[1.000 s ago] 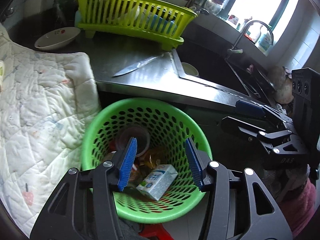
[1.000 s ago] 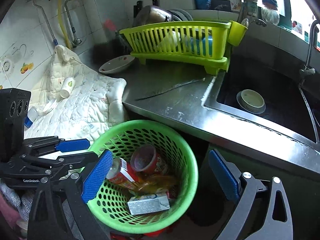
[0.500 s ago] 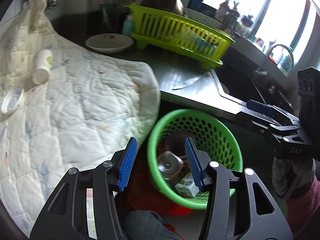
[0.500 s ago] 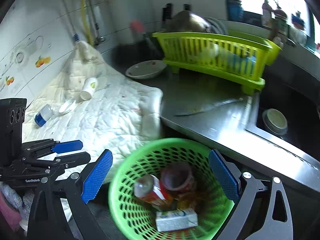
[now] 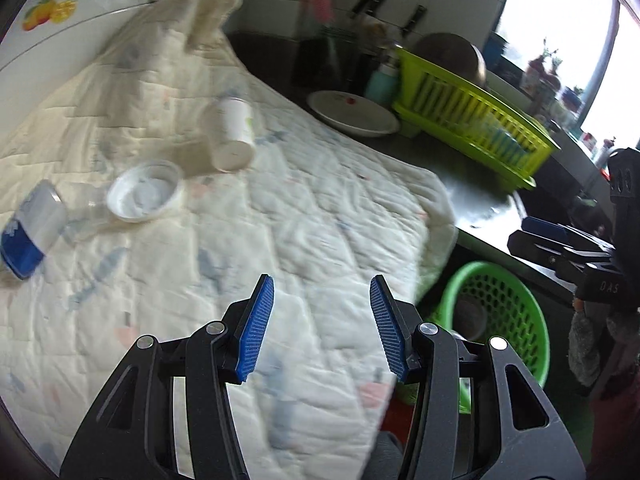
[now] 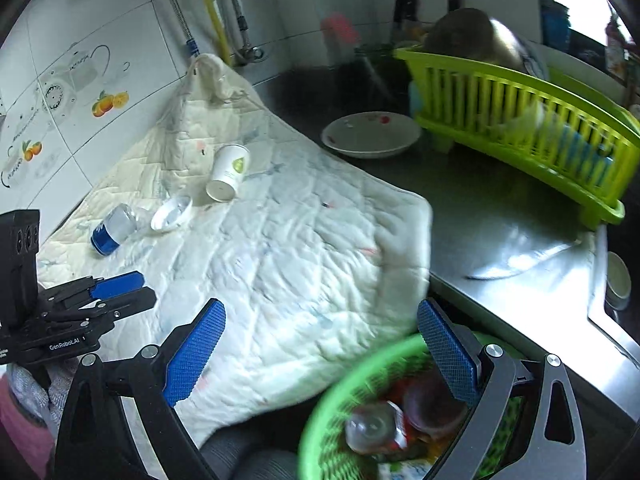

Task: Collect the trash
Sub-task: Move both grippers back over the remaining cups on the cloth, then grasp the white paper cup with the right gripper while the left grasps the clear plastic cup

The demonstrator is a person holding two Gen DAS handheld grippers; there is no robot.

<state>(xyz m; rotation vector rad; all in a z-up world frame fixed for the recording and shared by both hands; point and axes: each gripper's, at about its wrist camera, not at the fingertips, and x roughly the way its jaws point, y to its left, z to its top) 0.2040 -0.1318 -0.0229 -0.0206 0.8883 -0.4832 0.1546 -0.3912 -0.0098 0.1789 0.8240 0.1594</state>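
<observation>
A white quilted cloth covers the counter. On it lie a tipped paper cup, a small clear plastic cup and a plastic bottle with a blue label. A green basket below the counter edge holds a bottle, a cup and other trash. My left gripper hovers open over the cloth, nothing between its blue pads. My right gripper stands wide open above the basket rim and cloth edge, empty.
A white bowl and a yellow-green dish rack stand behind the cloth on the steel counter. A knife lies near the sink. Tiled wall and pipes are at the far left.
Both grippers have swung left, away from over the green basket toward the cloth with the cups and bottle. The basket has slid to the lower right of both views. Jaws unchanged.
</observation>
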